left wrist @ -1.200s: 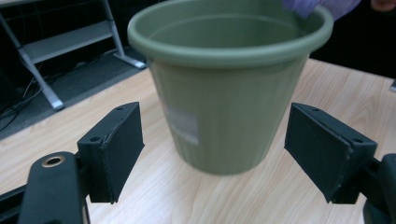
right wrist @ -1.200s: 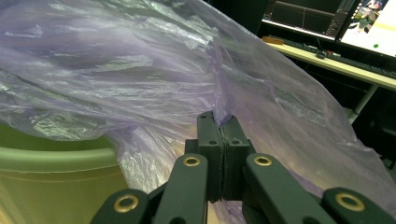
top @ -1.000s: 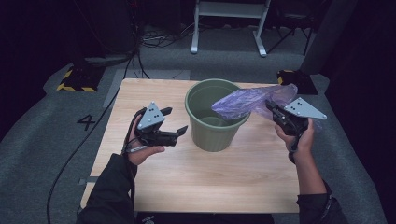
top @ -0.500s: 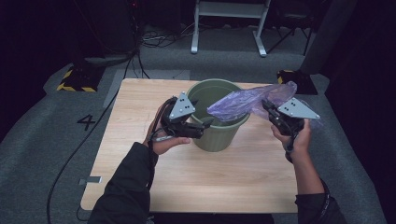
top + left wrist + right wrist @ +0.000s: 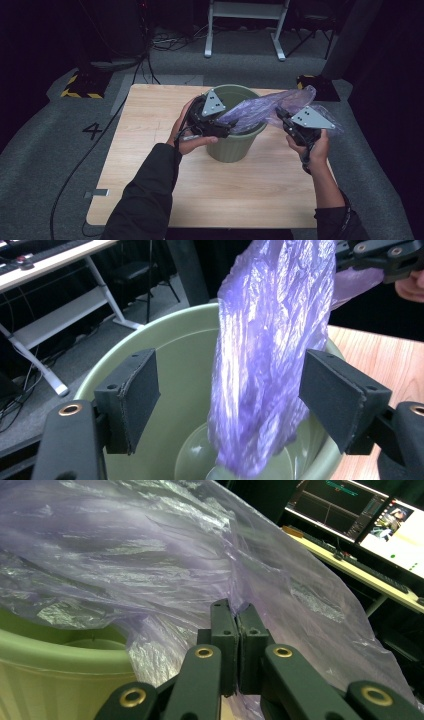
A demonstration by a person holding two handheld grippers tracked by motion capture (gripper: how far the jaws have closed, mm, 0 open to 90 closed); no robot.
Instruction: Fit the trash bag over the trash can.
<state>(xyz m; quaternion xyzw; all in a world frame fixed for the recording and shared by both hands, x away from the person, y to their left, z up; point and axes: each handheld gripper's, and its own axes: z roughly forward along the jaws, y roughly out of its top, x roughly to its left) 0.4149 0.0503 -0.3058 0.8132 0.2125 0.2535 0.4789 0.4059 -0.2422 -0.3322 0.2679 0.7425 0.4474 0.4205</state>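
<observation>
Since the earlier frames, the left hand-held gripper had travelled from the bare worktop across to the bin, ending over its near-left rim. The bag, thin, crinkled, translucent purple plastic, stretched as a long twisted sheet from the right hand-held gripper down into the bin's mouth. In the left gripper view its lower end hung inside the bin, reaching toward the smooth round floor. The bin was a round, matte olive-green plastic pail with a rolled lip, and held nothing but that end of the bag.

The left hand-held gripper's jaws stood spread wide, foam-faced pads either side of the hanging plastic, the right-hand pad close against it, the left one apart. The right hand-held gripper was pressed together, pinching a fold of the bag, which billowed over the bin's rim. The bin stood near the far middle of the pale wood-grain worktop.
</observation>
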